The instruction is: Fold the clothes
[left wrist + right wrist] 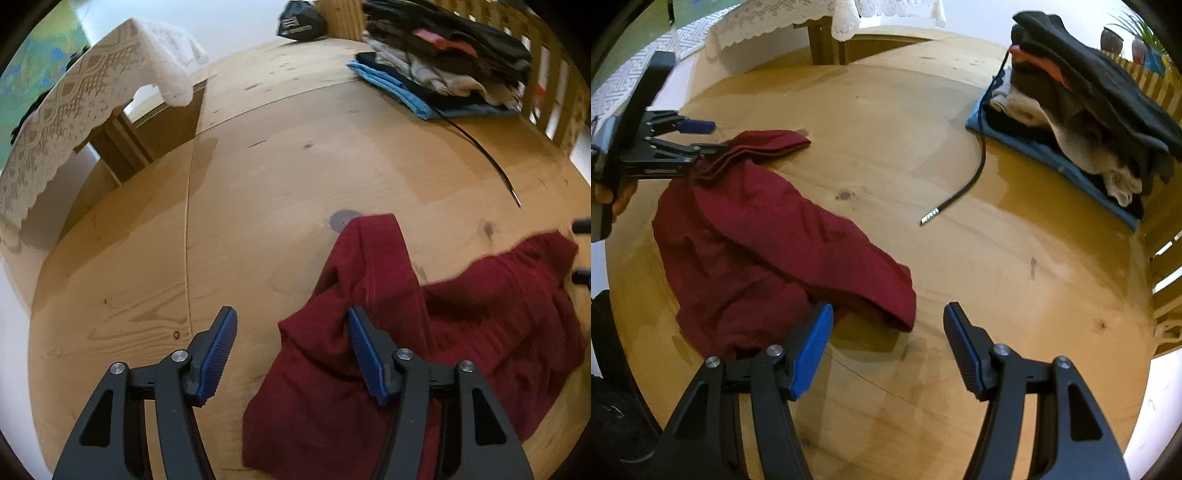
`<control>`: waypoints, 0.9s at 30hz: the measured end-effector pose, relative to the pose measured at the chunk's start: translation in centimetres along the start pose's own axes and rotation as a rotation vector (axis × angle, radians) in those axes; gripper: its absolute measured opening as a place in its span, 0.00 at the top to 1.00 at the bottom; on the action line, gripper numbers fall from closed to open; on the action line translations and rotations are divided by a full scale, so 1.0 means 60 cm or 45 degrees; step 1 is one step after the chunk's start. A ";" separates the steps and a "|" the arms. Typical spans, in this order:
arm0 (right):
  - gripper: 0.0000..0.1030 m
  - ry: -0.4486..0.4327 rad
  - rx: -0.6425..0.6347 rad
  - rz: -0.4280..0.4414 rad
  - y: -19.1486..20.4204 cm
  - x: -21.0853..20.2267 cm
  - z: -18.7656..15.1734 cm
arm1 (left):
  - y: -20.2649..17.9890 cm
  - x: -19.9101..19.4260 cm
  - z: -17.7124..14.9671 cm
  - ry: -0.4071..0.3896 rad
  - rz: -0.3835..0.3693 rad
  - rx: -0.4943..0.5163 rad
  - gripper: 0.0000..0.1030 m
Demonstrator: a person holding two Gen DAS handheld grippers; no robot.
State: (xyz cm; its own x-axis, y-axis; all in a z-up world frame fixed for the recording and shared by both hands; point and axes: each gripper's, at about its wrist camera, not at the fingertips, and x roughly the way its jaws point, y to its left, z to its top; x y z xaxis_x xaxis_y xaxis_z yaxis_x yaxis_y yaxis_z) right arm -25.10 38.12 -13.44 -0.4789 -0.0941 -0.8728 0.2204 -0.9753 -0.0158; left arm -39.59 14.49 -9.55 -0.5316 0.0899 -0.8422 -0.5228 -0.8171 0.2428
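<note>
Left hand-held gripper [291, 332] points steeply down at the table [295, 155], jaws roughly half open with nothing pinched. Its right finger sits over the edge of the one dark red garment [424, 332], and only bare wood shows between the pads. In the right wrist view it comes in from the left, held in a hand [613, 195], tips right at the garment's far folded end.

Right hand-held gripper [888, 328] is angled down too, also about half open and empty; its left finger is just beside the garment's near hem.

The garment lies crumpled, long axis running diagonally from the left gripper toward the right one. Further out: one black cable [975, 170] and one stack of folded clothes [1082, 122] at the far right edge.
</note>
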 end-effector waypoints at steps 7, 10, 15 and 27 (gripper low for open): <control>0.40 0.013 -0.043 -0.004 0.018 0.012 -0.006 | -0.040 -0.020 0.005 -0.021 0.071 0.143 0.17; 0.40 0.019 -0.070 -0.017 0.021 0.024 -0.001 | -0.058 0.004 0.023 0.014 0.149 0.199 0.15; 0.40 -0.020 -0.051 0.020 0.007 0.035 0.002 | -0.068 0.039 0.041 0.057 0.204 0.254 0.15; 0.85 -0.071 0.113 0.182 -0.026 0.008 0.005 | 0.009 0.006 0.043 0.082 0.033 0.119 0.22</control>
State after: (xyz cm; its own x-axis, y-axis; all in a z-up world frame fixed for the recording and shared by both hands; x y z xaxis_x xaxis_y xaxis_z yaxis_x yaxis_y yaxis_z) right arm -25.93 39.51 -13.71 -0.4948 -0.2417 -0.8347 0.2151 -0.9647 0.1519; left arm -41.78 15.52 -8.47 -0.5036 0.0302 -0.8634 -0.5711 -0.7615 0.3065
